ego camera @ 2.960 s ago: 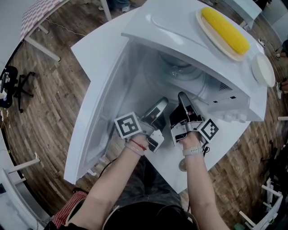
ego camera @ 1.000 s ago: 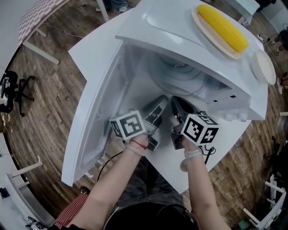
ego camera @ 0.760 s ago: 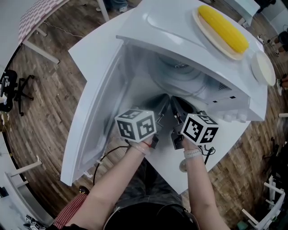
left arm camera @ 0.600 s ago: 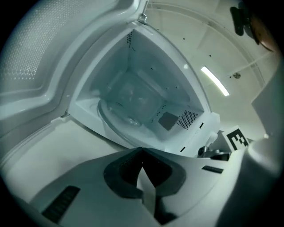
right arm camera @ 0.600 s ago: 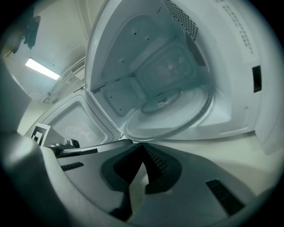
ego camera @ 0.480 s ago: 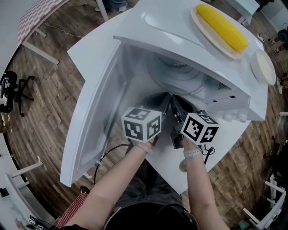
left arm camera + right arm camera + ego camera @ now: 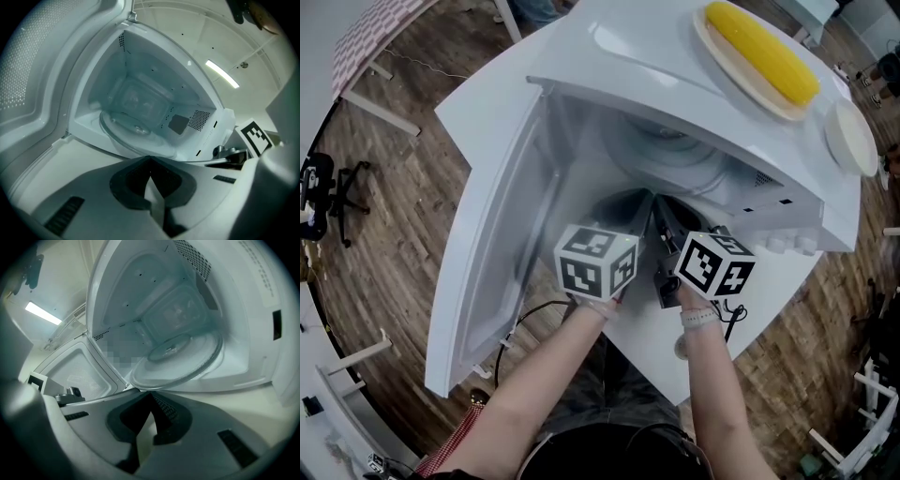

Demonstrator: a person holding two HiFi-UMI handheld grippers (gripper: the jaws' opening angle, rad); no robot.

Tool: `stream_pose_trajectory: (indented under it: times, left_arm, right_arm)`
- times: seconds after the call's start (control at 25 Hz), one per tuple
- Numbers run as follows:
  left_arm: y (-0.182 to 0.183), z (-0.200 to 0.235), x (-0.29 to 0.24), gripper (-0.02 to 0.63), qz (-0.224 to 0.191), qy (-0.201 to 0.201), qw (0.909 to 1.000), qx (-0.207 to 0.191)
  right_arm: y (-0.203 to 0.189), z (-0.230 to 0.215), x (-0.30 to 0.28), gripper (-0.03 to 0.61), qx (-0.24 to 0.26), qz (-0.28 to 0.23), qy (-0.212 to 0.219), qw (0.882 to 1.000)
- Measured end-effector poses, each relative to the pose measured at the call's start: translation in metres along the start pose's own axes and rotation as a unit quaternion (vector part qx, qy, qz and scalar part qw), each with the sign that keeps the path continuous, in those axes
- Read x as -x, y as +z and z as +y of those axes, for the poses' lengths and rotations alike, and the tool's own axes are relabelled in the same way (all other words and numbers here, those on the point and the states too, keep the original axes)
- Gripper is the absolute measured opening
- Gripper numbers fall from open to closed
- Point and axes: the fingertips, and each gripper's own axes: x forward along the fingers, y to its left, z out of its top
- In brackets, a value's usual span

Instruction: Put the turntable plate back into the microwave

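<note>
The microwave (image 7: 675,56) stood on the white bench (image 7: 642,352). Its door (image 7: 502,234) was swung wide toward the bench's left edge, and its open cavity faced the bench's near corner. The turntable plate (image 7: 136,133), of clear glass, lay inside on the cavity floor and looked level. Its near rim reached the front sill of the opening.

The 2 tools pointed into that opening side by side, close together. The left hand-held gripper (image 7: 637,206) had its 2 jaws closed, meeting at the tips, with nothing seen between them. In the left gripper view the plate's near rim ran just beyond and above those tips. Whether they touched the glass could not be told. The right hand-held gripper (image 7: 667,216) was likewise closed tip to tip with nothing between its jaws. In the right gripper view the plate's rim lay right at the tips, with the rest of the disc spreading deeper into the cavity. Each tool's marker cube sat over the bench's near corner, just outside the sill.

On top of the microwave, 1 corn cob (image 7: 769,54) lay on an oval dish (image 7: 724,56). A small white dish (image 7: 848,141) lay further right.
</note>
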Motion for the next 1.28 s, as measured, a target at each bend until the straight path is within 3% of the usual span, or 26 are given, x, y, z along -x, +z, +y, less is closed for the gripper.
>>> stream_pose_trajectory:
  times: [0.4,1.28]
  left_arm:
    - [0.010,0.010,0.006,0.012,-0.019,0.014,0.9997,0.000]
    - [-0.002,0.009,0.015,0.012,-0.007,0.018,0.9998,0.007]
  right_arm:
    - [0.003,0.011,-0.007,0.020,0.009,-0.007,0.004,1.000]
    - [-0.008,0.017,0.000,0.020,0.011,0.013,0.012,1.000]
